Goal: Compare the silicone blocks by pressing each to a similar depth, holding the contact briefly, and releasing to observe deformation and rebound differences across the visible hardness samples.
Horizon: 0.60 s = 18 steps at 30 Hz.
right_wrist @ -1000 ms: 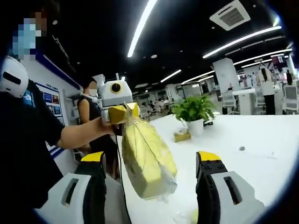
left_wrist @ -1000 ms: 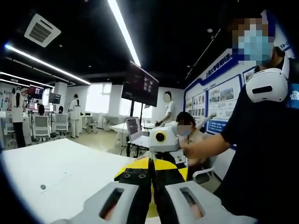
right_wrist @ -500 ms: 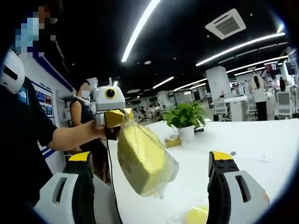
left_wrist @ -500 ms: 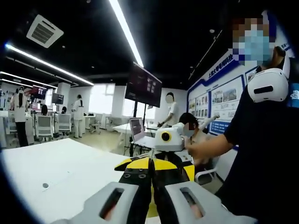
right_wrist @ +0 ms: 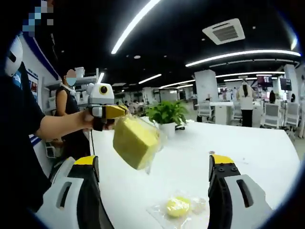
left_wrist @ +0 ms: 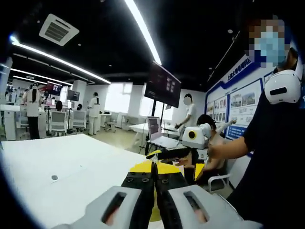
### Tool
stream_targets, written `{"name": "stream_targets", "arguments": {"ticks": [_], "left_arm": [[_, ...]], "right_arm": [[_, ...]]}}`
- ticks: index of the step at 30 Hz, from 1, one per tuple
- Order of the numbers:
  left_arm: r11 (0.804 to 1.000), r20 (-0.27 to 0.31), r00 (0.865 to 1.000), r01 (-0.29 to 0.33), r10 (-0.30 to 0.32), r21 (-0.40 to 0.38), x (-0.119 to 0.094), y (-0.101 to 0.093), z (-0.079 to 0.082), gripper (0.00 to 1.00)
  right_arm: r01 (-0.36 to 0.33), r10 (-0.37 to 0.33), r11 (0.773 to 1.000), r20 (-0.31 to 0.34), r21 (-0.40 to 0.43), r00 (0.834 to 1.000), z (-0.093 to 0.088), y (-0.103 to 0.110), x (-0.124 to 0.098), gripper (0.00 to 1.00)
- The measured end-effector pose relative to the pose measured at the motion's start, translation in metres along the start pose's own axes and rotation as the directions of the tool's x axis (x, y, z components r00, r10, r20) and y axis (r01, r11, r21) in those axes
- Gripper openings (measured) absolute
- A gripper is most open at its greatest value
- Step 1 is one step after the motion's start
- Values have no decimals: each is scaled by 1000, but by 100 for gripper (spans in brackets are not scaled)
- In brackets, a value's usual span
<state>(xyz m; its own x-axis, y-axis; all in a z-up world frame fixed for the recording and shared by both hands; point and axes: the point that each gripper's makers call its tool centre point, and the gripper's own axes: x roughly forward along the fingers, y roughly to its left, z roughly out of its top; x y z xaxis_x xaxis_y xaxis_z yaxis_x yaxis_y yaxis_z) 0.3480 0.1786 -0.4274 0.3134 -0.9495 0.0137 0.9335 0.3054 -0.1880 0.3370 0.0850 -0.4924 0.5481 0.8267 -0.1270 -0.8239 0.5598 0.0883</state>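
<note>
Across the wide white surface (right_wrist: pixel 248 157), smooth and matte, little of the task is judged done: no block is being pressed, and one sample is held in the air instead. A potted plant (right_wrist: pixel 167 114) is seen standing at the far end of it. The yellow block (right_wrist: pixel 135 141), a squarish slab with rounded edges wrapped in a clear, crinkled plastic bag, is carried aloft by the left gripper (right_wrist: pixel 110 112), whose yellow-tipped fingers are pinched on the top of the bag; in the left gripper view those fingers (left_wrist: pixel 143 183) are seen pressed together with yellow showing between them. The right gripper (right_wrist: pixel 155 200) is held below, its fingers spread wide and gripping nothing. A smaller round yellow piece (right_wrist: pixel 177 206), also bagged in clear film, is seen lying on the surface between those fingers. Setting down, pressing, holding and releasing each sample are all judged left to do.
</note>
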Motion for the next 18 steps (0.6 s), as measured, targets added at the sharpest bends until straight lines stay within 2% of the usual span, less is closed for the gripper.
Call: {"name": "stream_targets", "arguments": {"ticks": [1,3,4,6,7,11,16,18], "left_arm": [[999,3,999,-34,34,9,-1,6,-1,0],[999,-1,999,-38,38,-23,-3,8,-5,0],[998,4,998,-60,60,-13,-5,12,-6,0],[997,-12,998,-67,67,-41,-7,15,-12,0],[994,-28,994,-104,104,-24,-9,21,-17,0],[985,-55,986,-158,155,-64,-16,34,-31,0],[971,-46,977,-214,210,-110,-26,44,-40,0],[966,-51,973,-231,226,-120,-29,47,-44,0]], "right_arm": [[2,-2,1000,-4,9,1000,-4,-1,-4,87],[25,-23,999,-36,48,999,-16,-6,-13,86],[34,-31,998,-43,56,999,-20,-7,-17,86],[45,-41,997,-61,64,997,-30,-9,-27,85],[56,-52,996,-70,64,996,-36,-9,-34,85],[96,-90,994,-96,60,991,-51,-13,-53,88],[185,-180,977,-63,102,982,-61,-25,-78,96],[239,-229,964,-89,119,969,-71,-33,-89,96]]}}
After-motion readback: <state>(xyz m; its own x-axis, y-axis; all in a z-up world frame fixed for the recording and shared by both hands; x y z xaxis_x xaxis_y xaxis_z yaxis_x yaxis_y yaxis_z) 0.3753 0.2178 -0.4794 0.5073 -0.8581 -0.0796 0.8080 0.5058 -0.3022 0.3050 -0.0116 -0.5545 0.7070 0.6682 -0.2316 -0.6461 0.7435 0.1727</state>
